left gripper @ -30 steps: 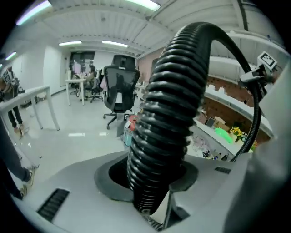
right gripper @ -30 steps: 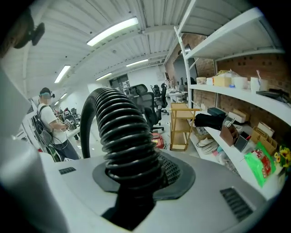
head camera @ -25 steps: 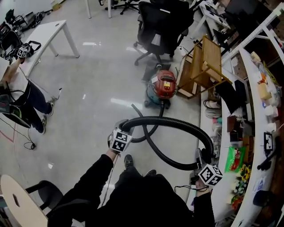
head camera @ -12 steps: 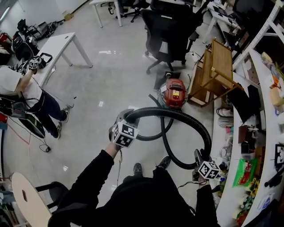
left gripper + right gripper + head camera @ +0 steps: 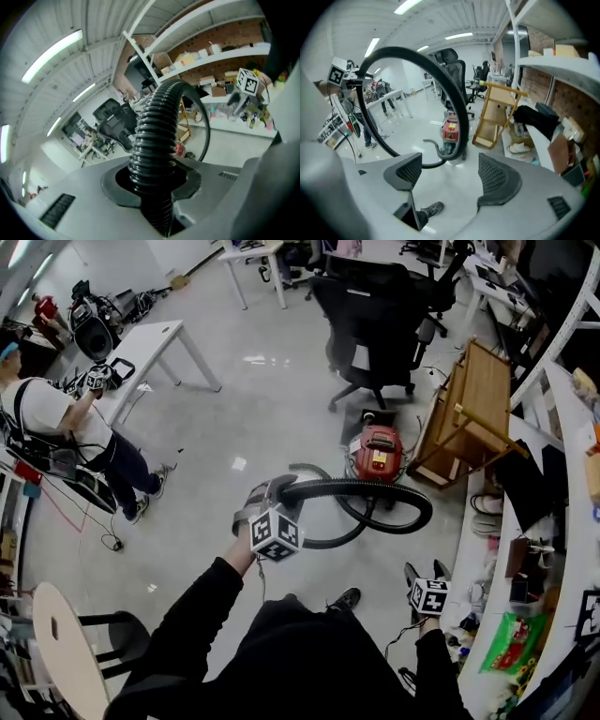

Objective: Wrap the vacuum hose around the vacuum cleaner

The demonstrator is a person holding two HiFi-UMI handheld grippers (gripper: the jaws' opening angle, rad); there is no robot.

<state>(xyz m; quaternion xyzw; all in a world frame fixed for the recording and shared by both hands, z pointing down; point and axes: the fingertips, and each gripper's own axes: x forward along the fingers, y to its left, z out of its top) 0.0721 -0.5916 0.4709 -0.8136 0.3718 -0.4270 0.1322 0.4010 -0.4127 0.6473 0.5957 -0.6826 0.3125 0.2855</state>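
A red vacuum cleaner (image 5: 375,454) stands on the floor ahead of me. Its black ribbed hose (image 5: 361,488) runs in a loop from the vacuum to my left gripper (image 5: 265,497). That gripper is shut on the hose (image 5: 154,140), and its jaws have just been closing tighter around it. My right gripper (image 5: 413,576) hangs low at the right, apart from the hose. Its jaws have just been opening and stand wide in the right gripper view (image 5: 452,174) with nothing between them. Beyond them I see the hose (image 5: 458,101) and the vacuum (image 5: 450,129).
A black office chair (image 5: 375,324) stands behind the vacuum, a tipped wooden frame (image 5: 473,413) to its right. A cluttered workbench (image 5: 562,521) runs along the right edge. A white table (image 5: 155,343) and a person (image 5: 56,427) are at the left, a round chair (image 5: 56,643) at the lower left.
My right gripper has let go of the hose, opened and dropped lower. The left gripper has lifted its end, and the freed loop now lies nearer the vacuum.
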